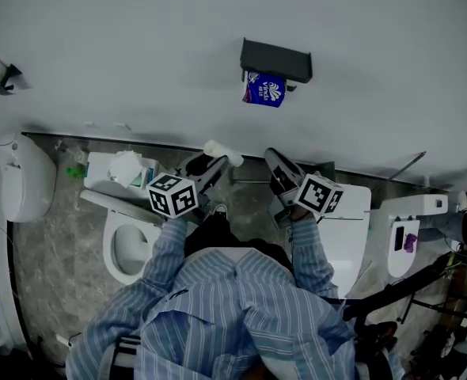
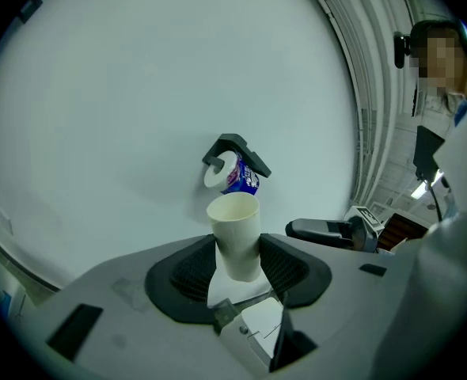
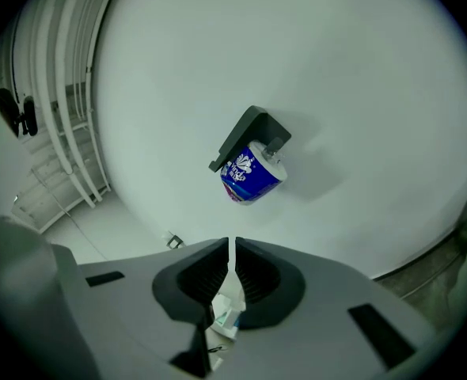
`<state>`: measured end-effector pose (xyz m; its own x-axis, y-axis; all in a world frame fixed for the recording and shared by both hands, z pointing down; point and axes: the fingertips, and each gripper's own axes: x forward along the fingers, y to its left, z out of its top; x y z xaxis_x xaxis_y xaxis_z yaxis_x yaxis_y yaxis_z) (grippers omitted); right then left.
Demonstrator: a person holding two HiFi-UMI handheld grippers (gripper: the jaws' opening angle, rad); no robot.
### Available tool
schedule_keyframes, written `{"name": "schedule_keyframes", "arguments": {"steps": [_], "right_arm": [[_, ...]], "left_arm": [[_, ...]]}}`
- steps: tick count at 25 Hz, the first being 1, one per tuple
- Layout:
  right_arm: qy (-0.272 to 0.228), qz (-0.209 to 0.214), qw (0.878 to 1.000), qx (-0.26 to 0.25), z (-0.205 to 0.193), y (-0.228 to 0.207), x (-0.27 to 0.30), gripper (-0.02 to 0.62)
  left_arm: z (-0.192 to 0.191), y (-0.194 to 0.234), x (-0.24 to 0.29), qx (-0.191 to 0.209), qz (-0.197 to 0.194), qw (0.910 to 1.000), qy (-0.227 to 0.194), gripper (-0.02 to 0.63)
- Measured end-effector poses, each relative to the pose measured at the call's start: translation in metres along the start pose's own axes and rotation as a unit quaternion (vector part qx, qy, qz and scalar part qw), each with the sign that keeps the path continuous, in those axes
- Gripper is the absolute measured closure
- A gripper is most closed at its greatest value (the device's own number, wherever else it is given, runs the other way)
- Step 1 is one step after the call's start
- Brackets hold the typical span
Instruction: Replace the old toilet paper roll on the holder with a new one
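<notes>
Our left gripper clamps the bare cardboard tube at lower centre, presumably for discarding; our right gripper, jaws together and empty, faces the blue-wrapped roll on the holder, mid-frame.

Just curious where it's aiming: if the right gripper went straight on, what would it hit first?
Probably the blue-wrapped roll on the wall holder; nothing shows between, though depth is unclear.

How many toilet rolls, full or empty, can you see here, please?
2: a wrapped roll on the wall holder, and an empty tube in the left gripper. Others may be hidden.
</notes>
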<state>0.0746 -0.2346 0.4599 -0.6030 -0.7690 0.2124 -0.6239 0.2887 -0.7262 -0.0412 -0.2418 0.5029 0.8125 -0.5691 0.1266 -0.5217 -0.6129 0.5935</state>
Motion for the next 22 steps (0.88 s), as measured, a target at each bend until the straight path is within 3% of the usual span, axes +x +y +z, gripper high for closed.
{"name": "schedule_keyframes", "arguments": {"steps": [12, 22], "right_arm": [[0.044, -0.012, 0.998, -0.050, -0.057, 0.004, -0.100, 0.575], [0.084, 0.009, 0.996, -0.035, -0.144, 0.018, -0.178, 0.583]], "left_arm": [[-0.073, -0.100, -0.033, 0.015, 0.011, 0.9998, 0.005, 0.430], [-0.157, -0.169, -0.088, 0.005, 0.035, 0.9992, 0.021, 0.431]]}}
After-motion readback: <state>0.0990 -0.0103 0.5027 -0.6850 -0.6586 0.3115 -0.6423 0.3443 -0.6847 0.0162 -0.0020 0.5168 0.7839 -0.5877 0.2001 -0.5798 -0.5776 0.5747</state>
